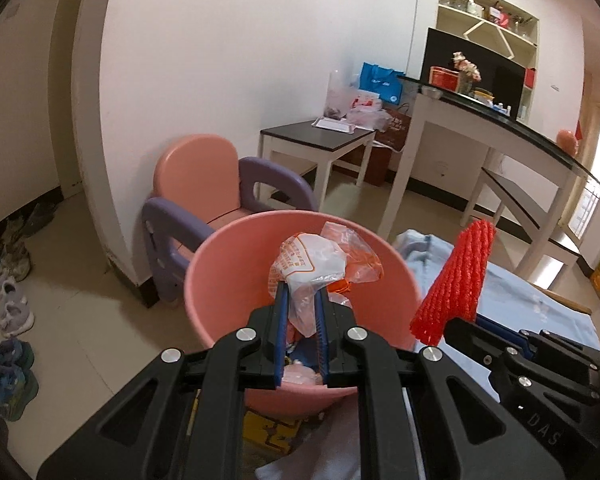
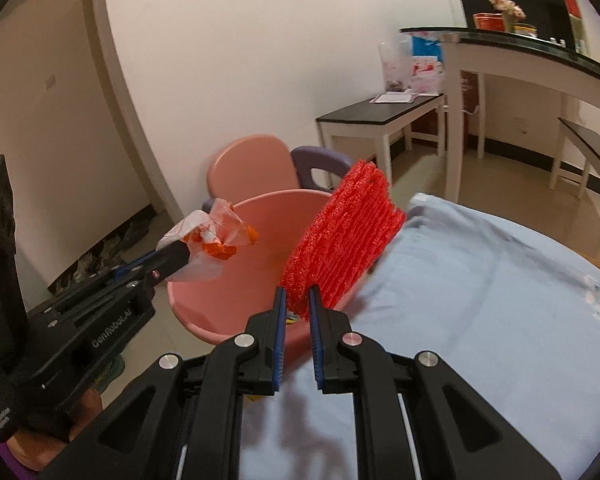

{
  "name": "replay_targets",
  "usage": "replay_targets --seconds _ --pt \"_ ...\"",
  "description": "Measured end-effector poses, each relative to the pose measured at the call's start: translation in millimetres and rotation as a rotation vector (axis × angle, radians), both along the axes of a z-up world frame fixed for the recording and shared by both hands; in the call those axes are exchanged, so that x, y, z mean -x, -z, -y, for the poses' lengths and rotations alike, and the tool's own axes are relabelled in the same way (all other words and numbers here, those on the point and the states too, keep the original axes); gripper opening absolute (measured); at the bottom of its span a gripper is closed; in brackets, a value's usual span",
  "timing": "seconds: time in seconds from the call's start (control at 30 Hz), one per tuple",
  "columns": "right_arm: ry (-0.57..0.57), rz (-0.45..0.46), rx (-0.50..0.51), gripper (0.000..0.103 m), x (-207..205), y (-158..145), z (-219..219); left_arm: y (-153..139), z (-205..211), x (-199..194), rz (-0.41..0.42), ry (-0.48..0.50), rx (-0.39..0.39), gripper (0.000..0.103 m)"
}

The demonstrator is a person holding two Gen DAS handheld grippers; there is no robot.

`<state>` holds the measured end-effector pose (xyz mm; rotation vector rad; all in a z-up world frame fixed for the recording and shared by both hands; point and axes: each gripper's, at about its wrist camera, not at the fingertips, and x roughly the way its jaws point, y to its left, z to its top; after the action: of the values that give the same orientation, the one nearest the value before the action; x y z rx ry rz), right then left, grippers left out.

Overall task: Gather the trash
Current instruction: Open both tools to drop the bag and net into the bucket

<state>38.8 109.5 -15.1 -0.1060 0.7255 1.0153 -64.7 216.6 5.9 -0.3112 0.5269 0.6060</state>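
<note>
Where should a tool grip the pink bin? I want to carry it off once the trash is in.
Take the pink bin by its rim on the near left, from above, one finger inside and one outside. The wall is thin and the mouth open. The left tool holds a plastic wrapper over it, so free a tool first.

Each camera rides just behind its own tongs, looking forward and slightly down. The left view sits close above the pink bin (image 1: 228, 280); the right view looks from over the blue bedsheet (image 2: 480, 280). Both share the bin, the child's chair (image 1: 204, 184) and the white wall.
</note>
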Motion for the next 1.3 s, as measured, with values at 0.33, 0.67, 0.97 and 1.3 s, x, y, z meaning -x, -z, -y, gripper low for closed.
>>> replay_targets --seconds 0.33,0.67,0.97,1.3 --pt "-0.043 -0.032 0.042 0.011 -5 18 -28 20 -21 -1 -0.028 -0.019 0.069 0.012" --pt "-0.042 -0.064 0.049 0.03 -17 30 -34 28 -25 -4 -0.068 -0.04 0.08 0.014" --pt "-0.046 -0.045 0.049 0.04 -8 30 -29 25 -22 0 -0.045 -0.031 0.077 0.034" --pt "-0.019 -0.016 0.045 0.05 0 25 -7 16 -8 -1 -0.056 -0.017 0.028 0.034"
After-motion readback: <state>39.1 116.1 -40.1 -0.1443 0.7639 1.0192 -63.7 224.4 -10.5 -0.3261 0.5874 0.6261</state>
